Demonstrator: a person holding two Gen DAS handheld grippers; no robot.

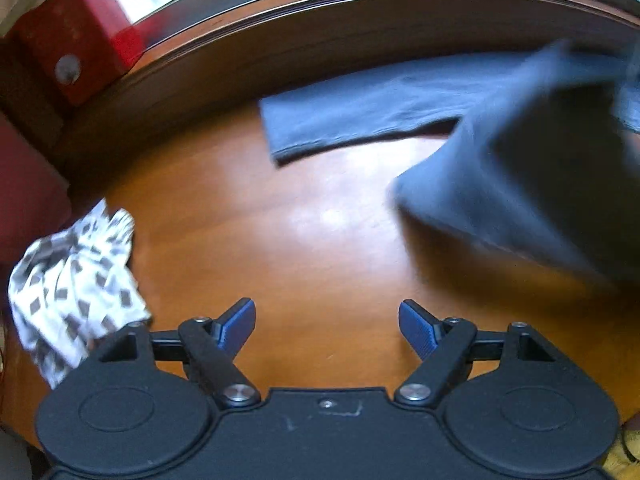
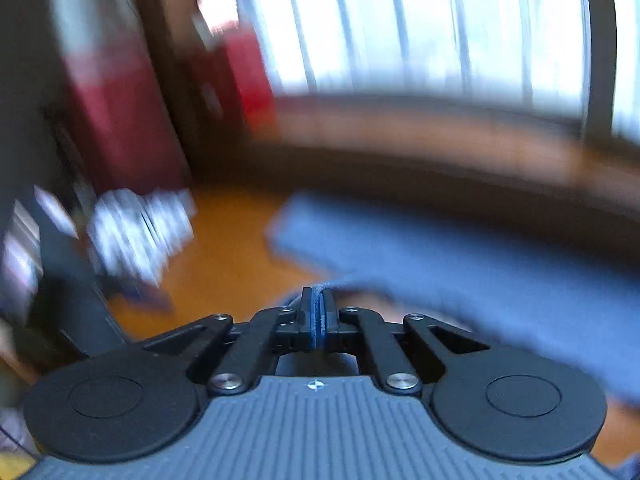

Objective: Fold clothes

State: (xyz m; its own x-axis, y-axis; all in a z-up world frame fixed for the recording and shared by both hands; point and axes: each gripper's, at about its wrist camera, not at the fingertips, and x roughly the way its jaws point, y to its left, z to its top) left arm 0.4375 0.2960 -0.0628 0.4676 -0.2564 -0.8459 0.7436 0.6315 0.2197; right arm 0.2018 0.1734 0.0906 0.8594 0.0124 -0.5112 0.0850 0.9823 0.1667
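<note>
A blue-grey garment (image 1: pixel 360 120) lies flat across the far part of the wooden table (image 1: pixel 260 240). One part of the garment hangs lifted and blurred at the right (image 1: pixel 520 184). My left gripper (image 1: pixel 327 320) is open above bare wood, with nothing between its blue pads (image 1: pixel 240 326). In the right wrist view my right gripper (image 2: pixel 319 308) is shut, and a thin edge of the blue garment (image 2: pixel 440 256) is pinched between its pads. The cloth spreads away to the right of them. This view is heavily blurred.
A crumpled white cloth with dark squares (image 1: pixel 76 280) lies at the table's left edge, blurred in the right wrist view (image 2: pixel 136 232). A red box (image 1: pixel 76 40) stands beyond the table's far left corner. A dark raised rim (image 1: pixel 320 40) borders the far side, below a bright window.
</note>
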